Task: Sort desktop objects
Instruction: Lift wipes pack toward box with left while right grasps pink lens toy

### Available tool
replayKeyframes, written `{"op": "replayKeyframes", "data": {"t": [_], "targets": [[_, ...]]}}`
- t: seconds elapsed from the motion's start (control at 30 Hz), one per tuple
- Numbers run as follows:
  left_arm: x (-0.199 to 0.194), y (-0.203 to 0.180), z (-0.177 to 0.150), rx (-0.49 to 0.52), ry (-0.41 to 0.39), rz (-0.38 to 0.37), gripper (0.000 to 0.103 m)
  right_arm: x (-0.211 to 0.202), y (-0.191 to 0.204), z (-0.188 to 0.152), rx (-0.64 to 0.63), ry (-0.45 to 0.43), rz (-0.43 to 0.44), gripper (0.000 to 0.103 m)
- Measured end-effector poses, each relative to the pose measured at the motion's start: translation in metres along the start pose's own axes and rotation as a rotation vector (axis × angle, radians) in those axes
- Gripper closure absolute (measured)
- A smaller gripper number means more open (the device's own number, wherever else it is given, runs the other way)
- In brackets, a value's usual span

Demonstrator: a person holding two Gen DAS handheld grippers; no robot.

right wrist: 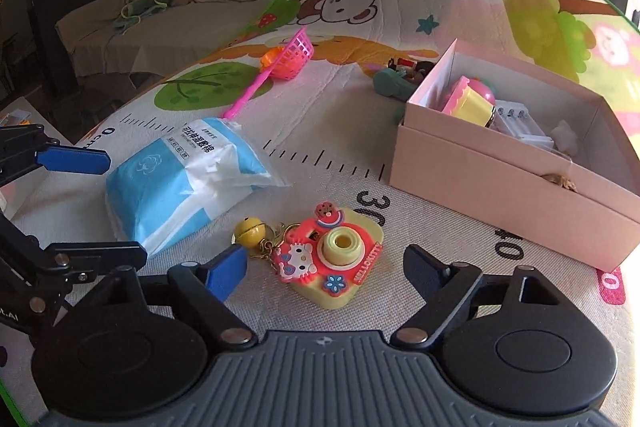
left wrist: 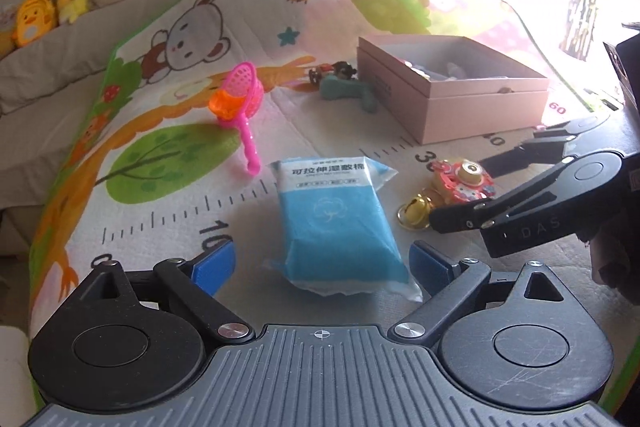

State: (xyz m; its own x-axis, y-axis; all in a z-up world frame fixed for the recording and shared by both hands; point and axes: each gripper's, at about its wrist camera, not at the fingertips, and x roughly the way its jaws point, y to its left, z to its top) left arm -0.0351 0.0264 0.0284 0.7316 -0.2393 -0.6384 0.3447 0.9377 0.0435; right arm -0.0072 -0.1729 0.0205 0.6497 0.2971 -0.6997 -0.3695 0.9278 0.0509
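Note:
A blue-and-white pack of cotton pads (left wrist: 336, 223) lies on the play mat between the blue pads of my left gripper (left wrist: 324, 263), which stands open around its near end without pressing it. A yellow and red toy camera (right wrist: 332, 255) with a gold bell (right wrist: 248, 231) on its chain lies between the fingers of my right gripper (right wrist: 326, 265), also open and not touching it. In the left wrist view the right gripper (left wrist: 460, 193) reaches in from the right over the camera (left wrist: 466, 181). The left gripper (right wrist: 126, 206) straddles the pack (right wrist: 180, 179) in the right wrist view.
An open pink box (right wrist: 500, 195) holding several small items stands at the right. A pink net scoop (left wrist: 242, 95) with an orange toy lies beyond the pack. A green toy (left wrist: 348, 93) and a small figure lie beside the box. Plush toys line the sofa behind.

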Motion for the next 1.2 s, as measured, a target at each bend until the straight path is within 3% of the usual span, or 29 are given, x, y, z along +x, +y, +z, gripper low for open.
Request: {"op": "replayKeyframes", "data": {"t": [0.03, 0.1, 0.3, 0.43, 0.5, 0.67, 0.9, 1.2], "targets": [[0.004, 0.001, 0.004, -0.01, 0.005, 0.015, 0.006, -0.001, -0.001, -0.001, 0.011, -0.014, -0.004, 0.027], [0.012, 0.0, 0.01, -0.023, 0.02, 0.038, 0.006, -0.003, -0.006, 0.0, 0.039, -0.025, 0.001, 0.043], [0.037, -0.008, 0.016, -0.043, 0.072, 0.062, 0.006, -0.016, -0.016, -0.009, 0.056, -0.017, -0.043, 0.043], [0.042, -0.013, 0.014, -0.05, 0.085, 0.055, 0.024, -0.035, -0.022, -0.022, 0.047, -0.009, -0.067, 0.043], [0.039, -0.015, 0.014, -0.052, 0.084, 0.055, 0.04, -0.045, -0.025, -0.028, 0.046, -0.006, -0.073, 0.044], [0.021, -0.03, 0.015, -0.022, 0.066, 0.046, 0.045, -0.077, -0.031, -0.037, 0.042, -0.03, -0.093, 0.044], [-0.02, -0.056, 0.032, 0.01, -0.046, -0.01, 0.045, -0.128, -0.034, -0.028, 0.027, -0.13, -0.11, 0.044], [-0.055, -0.054, 0.103, 0.036, -0.257, -0.01, 0.045, -0.199, -0.063, 0.041, 0.061, -0.356, -0.151, 0.044]]}}
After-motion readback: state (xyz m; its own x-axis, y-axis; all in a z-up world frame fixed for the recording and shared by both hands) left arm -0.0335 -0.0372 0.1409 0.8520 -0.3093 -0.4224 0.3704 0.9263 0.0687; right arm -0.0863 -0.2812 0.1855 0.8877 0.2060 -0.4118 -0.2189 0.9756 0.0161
